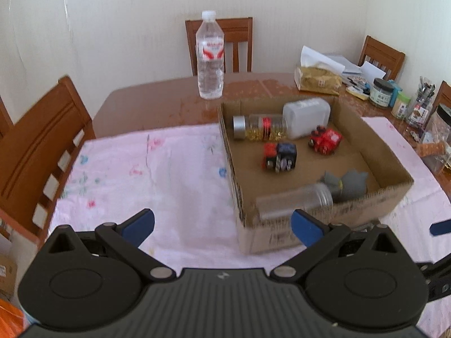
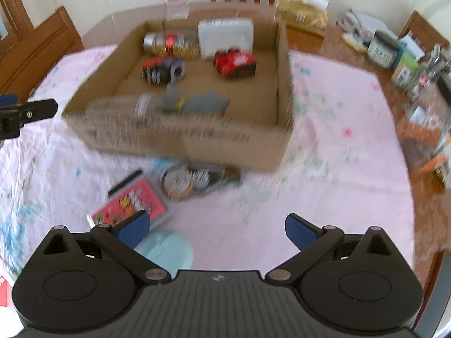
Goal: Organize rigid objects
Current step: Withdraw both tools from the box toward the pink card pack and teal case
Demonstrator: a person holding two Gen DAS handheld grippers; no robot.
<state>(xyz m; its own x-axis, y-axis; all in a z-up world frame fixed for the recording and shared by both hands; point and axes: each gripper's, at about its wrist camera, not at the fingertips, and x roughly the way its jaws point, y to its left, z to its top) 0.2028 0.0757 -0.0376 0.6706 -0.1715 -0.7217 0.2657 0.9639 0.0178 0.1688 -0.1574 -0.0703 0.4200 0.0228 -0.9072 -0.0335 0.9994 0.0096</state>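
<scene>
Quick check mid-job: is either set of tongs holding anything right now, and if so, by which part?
Nothing is held. The left tongs and the right tongs both stand open with nothing between their pads.

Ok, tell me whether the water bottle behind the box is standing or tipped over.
Standing. The water bottle is upright on the bare table behind the box, white cap on top.

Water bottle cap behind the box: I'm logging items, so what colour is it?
White; the water bottle cap shows best in the left wrist view.
</scene>
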